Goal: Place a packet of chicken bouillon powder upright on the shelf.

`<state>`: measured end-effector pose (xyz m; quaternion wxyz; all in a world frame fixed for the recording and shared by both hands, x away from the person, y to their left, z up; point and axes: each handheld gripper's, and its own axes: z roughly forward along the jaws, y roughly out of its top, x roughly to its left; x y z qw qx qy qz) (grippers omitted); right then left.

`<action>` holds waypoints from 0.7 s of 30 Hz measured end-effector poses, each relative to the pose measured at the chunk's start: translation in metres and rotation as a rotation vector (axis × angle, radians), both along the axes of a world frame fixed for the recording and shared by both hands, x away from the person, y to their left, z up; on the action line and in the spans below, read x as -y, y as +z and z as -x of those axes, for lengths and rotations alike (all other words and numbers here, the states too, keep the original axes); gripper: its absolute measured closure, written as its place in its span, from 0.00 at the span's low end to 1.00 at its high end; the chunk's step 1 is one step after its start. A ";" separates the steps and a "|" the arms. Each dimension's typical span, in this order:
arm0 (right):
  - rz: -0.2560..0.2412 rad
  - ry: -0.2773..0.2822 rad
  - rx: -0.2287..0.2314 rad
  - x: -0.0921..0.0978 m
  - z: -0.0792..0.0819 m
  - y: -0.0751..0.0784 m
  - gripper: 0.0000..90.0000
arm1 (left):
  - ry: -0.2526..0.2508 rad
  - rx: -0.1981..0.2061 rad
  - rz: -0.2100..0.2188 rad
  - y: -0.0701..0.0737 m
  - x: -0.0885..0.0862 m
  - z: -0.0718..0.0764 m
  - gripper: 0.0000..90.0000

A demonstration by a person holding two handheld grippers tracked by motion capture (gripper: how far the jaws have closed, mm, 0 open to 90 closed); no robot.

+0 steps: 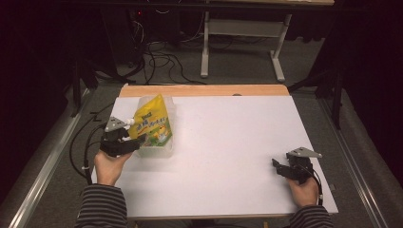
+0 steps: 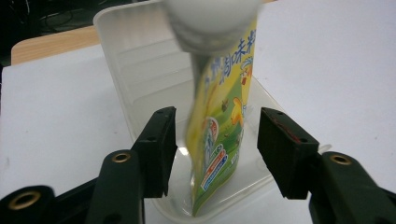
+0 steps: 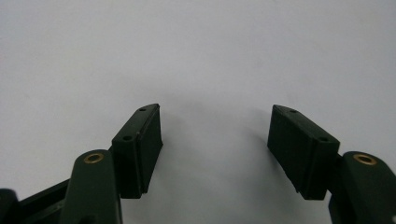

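Near the front edge of the white bench [image 1: 223,156], the right claw [image 1: 278,167] rests with jaws apart on bare surface. At the left, the left claw [image 2: 212,149], jaws apart, straddles an upright yellow-green spouted drink pouch [image 2: 224,121] standing in a clear plastic tray [image 2: 135,60]. Open bench lies between.

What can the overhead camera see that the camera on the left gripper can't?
High view: the person's hands, striped sleeves, the right gripper resting open on the table, cables on the floor beyond. Left gripper view: the pouch's printed cartoon artwork and its blurred white cap up close. Both: the yellow drink pouch standing in a clear plastic tub, between the open left gripper.
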<state>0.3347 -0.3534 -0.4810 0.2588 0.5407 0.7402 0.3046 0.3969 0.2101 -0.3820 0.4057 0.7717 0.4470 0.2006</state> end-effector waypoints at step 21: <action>-0.007 0.000 -0.005 0.001 -0.001 0.000 0.40 | 0.057 0.031 0.083 -0.002 -0.024 0.035 0.47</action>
